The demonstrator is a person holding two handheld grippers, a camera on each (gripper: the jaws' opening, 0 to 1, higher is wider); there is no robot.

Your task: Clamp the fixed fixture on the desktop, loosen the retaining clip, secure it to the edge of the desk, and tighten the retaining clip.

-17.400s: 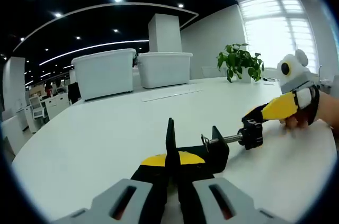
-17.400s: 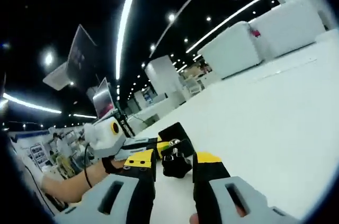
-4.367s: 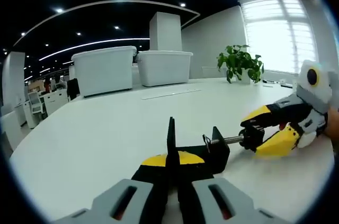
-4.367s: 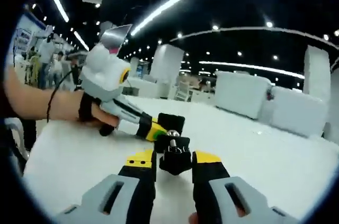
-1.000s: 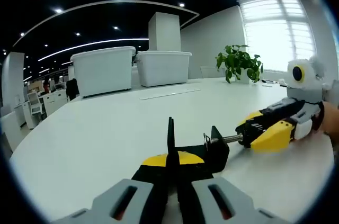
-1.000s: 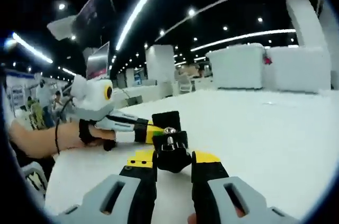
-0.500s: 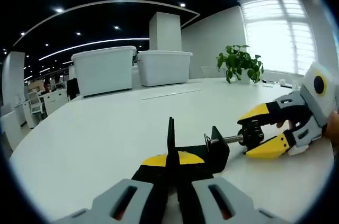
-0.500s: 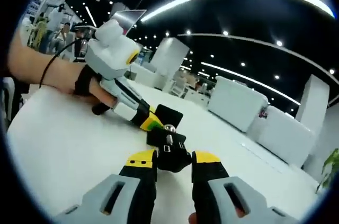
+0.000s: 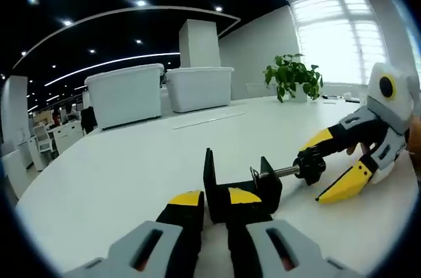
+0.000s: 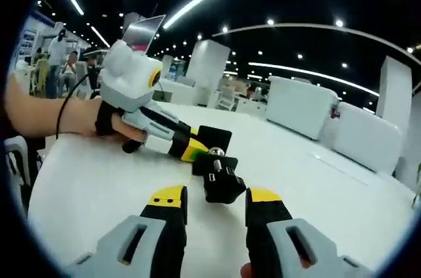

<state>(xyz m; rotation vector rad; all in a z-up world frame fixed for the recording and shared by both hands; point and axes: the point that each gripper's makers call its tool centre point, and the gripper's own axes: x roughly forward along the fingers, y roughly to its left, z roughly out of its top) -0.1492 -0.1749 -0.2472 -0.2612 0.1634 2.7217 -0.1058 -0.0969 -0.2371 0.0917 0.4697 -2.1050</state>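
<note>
A black C-clamp fixture [image 9: 240,189] lies on the white table [image 9: 112,173], its screw rod pointing right to a black knob [image 9: 309,167]. My left gripper [image 9: 214,200] sits right behind the clamp's upright plate, jaws slightly apart and open. My right gripper [image 9: 332,163] comes in from the right, its yellow fingers spread above and below the knob. In the right gripper view the knob [image 10: 222,186] lies between the open jaws of my right gripper [image 10: 216,198], with a gap on each side. Beyond it the left gripper [image 10: 189,148] rests against the clamp body [image 10: 214,139].
Two white storage bins [image 9: 128,94] [image 9: 198,86] stand at the table's far side. A potted plant [image 9: 293,77] is at the back right by the window. A thin strip [image 9: 207,119] lies on the table. A person's hand [image 10: 59,117] holds the left gripper.
Both grippers have opened. The left jaws have let go of the clamp's plate, and the right jaws have spread off the knob. The right gripper view has rolled.
</note>
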